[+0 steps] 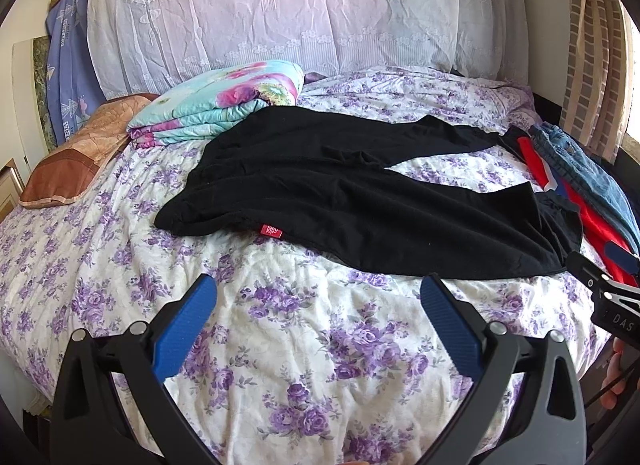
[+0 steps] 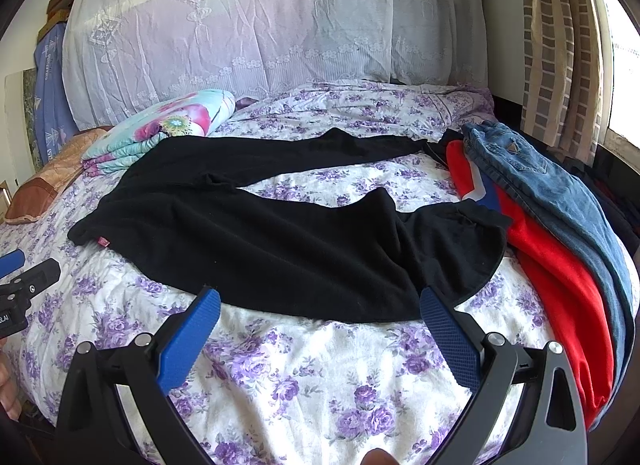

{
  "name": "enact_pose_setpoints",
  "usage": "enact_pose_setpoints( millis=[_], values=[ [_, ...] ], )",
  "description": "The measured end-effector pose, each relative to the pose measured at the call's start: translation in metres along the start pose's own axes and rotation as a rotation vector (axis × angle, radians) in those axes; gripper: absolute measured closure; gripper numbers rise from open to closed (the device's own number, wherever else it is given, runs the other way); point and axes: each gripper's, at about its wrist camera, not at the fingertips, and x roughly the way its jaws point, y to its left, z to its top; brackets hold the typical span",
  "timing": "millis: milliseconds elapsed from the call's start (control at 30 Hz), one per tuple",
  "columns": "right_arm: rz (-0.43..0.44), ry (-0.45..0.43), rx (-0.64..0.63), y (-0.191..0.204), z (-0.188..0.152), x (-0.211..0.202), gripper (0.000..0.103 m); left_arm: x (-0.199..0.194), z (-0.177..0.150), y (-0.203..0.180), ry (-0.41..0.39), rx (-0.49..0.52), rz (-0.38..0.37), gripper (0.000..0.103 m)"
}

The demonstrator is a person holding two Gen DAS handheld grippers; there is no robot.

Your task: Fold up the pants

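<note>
Black pants (image 1: 340,189) lie spread out on the floral bedspread (image 1: 280,345), waist at the left with a small red tag (image 1: 271,230), two legs splayed toward the right. They also show in the right wrist view (image 2: 280,241). My left gripper (image 1: 320,289) is open and empty, hovering just short of the near edge of the pants. My right gripper (image 2: 320,301) is open and empty, its fingertips at the near hem of the closer leg. The right gripper also shows at the right edge of the left wrist view (image 1: 600,281).
Red garment (image 2: 560,265) and blue jeans (image 2: 560,189) lie along the bed's right side. A folded floral quilt (image 1: 224,101) and a brown pillow (image 1: 76,157) sit at the back left. A lace-covered headboard (image 1: 280,13) stands behind, a curtain (image 2: 560,45) at the right.
</note>
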Motion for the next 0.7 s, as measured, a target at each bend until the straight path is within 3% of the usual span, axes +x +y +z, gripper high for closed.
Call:
enact_pose_setpoints(
  millis=[233,333,433,600,700],
  values=[
    [-0.007,-0.006,-0.024,0.000,0.002,0.007,0.003,0.015,-0.001,0.020,0.014,0.030,0.007,0.004],
    [0.003,-0.012,-0.057,-0.004,0.002,0.012,0.003,0.031,0.003,0.057,0.028,0.041,0.090,0.004],
    [0.019,-0.011,-0.092,-0.005,0.004,0.019,0.003,0.056,0.010,0.098,0.084,0.043,0.119,0.004],
    [0.030,-0.020,-0.223,0.009,0.010,0.034,0.003,0.106,0.022,0.155,0.192,0.030,0.076,0.004],
    [0.016,0.023,-0.270,0.014,0.014,0.052,0.003,0.137,0.032,0.179,0.251,-0.026,0.009,0.019]
  ],
)
